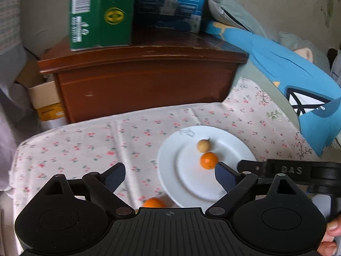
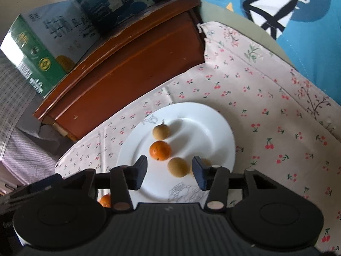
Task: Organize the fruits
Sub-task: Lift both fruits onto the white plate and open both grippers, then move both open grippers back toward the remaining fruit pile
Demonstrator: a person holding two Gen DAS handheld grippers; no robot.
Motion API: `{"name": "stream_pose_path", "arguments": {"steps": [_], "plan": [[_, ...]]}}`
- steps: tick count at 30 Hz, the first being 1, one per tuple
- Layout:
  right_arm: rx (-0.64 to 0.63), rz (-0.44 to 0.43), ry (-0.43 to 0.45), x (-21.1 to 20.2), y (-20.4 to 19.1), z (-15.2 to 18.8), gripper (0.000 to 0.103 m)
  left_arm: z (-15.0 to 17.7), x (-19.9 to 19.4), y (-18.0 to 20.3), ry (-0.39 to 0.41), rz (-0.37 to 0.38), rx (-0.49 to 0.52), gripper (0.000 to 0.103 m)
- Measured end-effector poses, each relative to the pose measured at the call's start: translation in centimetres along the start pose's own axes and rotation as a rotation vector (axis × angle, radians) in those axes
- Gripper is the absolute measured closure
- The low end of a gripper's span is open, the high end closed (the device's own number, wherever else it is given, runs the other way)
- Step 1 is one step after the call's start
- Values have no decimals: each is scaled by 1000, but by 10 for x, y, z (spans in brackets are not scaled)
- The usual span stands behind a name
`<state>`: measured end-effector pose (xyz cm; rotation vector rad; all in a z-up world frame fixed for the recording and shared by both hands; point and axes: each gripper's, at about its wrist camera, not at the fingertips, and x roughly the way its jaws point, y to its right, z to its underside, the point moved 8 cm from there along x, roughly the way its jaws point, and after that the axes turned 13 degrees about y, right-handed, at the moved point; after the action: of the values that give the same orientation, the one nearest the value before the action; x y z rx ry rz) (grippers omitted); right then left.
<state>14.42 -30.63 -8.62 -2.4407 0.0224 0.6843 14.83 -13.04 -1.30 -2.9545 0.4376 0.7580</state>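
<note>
A white plate (image 1: pixel 191 183) lies on the cherry-print cloth (image 1: pixel 85 140). On it sit a small orange (image 1: pixel 208 160) and a tan round fruit (image 1: pixel 204 145). My left gripper (image 1: pixel 169 168) hangs open over the plate's left rim, with nothing between its fingers. A second orange (image 1: pixel 153 203) rests on the cloth just below it. In the right wrist view the plate (image 2: pixel 202 123) holds the orange (image 2: pixel 160 150), the far tan fruit (image 2: pixel 161 131) and a nearer tan fruit (image 2: pixel 178 167). My right gripper (image 2: pixel 169 164) is open around that nearer fruit, pads clear of it. Another tan fruit (image 2: pixel 206 161) peeks from behind the right finger.
A brown wooden cabinet (image 1: pixel 145 81) stands behind the cloth, with a green box (image 1: pixel 100 12) and a blue box (image 1: pixel 170 4) on top. A blue cushion (image 1: pixel 287 81) lies at the right. A cardboard box (image 1: pixel 44 98) sits on the floor at the left.
</note>
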Motion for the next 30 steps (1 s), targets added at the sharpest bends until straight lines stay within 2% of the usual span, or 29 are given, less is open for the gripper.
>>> {"name": "stream_pose_path", "arguments": {"steps": [7, 13, 27, 30], "plan": [[-26, -41, -25, -12, -15, 12, 55, 6, -16, -28, -27, -46, -56, 11], [-48, -48, -45, -20, -23, 23, 55, 19, -31, -40, -53, -88, -41, 11], [-107, -116, -148, -29, -40, 59, 55, 63, -51, -53, -115, -72, -31, 11], [-123, -133, -174, -28, -43, 70, 55, 74, -52, -53, -132, -50, -19, 11]]}}
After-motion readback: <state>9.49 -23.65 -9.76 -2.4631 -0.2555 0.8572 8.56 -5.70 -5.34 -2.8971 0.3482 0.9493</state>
